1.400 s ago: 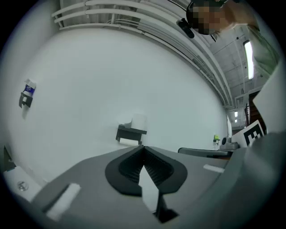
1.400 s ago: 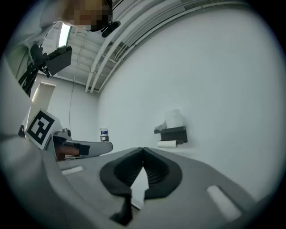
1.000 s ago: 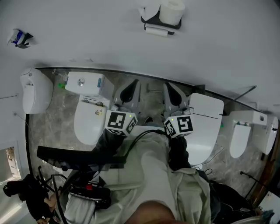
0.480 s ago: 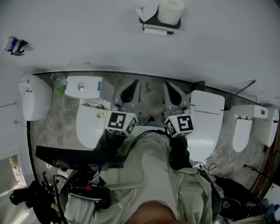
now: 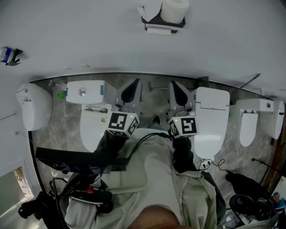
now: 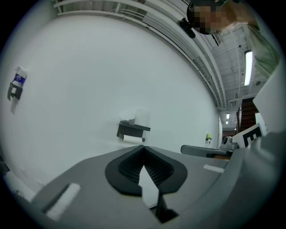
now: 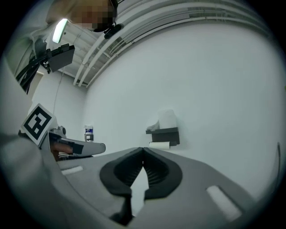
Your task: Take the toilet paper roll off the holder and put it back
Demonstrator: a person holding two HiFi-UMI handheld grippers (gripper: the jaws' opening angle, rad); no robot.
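On the white wall a black holder (image 5: 161, 21) carries a toilet paper roll (image 5: 159, 31) on its bar, and a spare roll (image 5: 174, 10) stands on its top shelf. Both grippers are held level, side by side, well short of the wall. The left gripper (image 5: 135, 82) is shut and empty, its pads meeting at the tips. The right gripper (image 5: 172, 83) is shut and empty too. The left gripper (image 6: 143, 146) has the holder (image 6: 133, 129) ahead, slightly left of its line. The right gripper (image 7: 143, 148) has the holder (image 7: 163, 133) ahead, slightly right.
Below the grippers are two white toilets, one at the left (image 5: 91, 127) and one at the right (image 5: 210, 127). More white fixtures stand far left (image 5: 33, 105) and far right (image 5: 248, 129). A small blue-and-white item (image 5: 9, 54) hangs on the wall. Black gear and cables lie at the lower left.
The view has drifted a little: the blue wall item slid toward the left edge and the floor fixtures shifted. Both grippers stay shut, side by side, in nearly the same spot.
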